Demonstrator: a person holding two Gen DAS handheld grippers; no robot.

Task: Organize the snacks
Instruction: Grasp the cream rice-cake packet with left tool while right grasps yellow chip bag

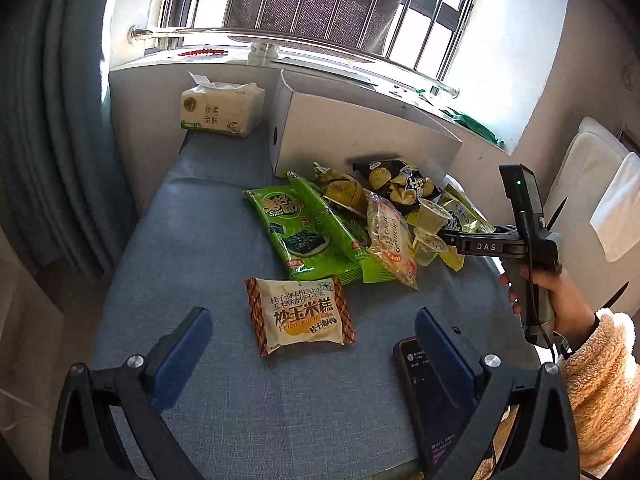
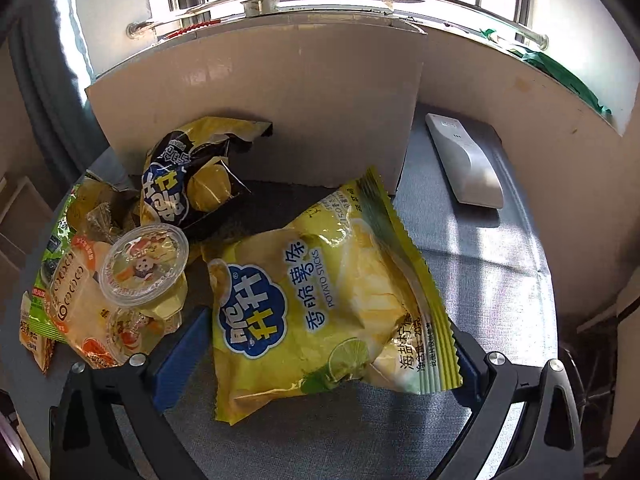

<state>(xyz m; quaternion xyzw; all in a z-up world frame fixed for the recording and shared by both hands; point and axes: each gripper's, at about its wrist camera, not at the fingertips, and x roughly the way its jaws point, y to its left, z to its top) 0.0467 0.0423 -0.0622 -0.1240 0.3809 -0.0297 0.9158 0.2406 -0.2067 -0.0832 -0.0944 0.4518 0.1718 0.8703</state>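
A: Left gripper (image 1: 312,344)?
B: Jaws spread wide, hanging above the blue woven cloth (image 1: 208,248), nothing between them. Flat corn cake packet (image 1: 300,314) is lying just ahead.
A: Right gripper (image 2: 320,344)?
B: Also gaping; the puffy, glossy yellow potato sticks bag (image 2: 320,300) is sitting between its blue pads (image 2: 182,356), contact unclear.
A: Rest of the snacks?
B: Crinkly pile by the white cardboard box (image 1: 360,136): green seaweed packs (image 1: 308,232), round clear jelly cup (image 2: 144,266), dark chip bag (image 2: 192,184).
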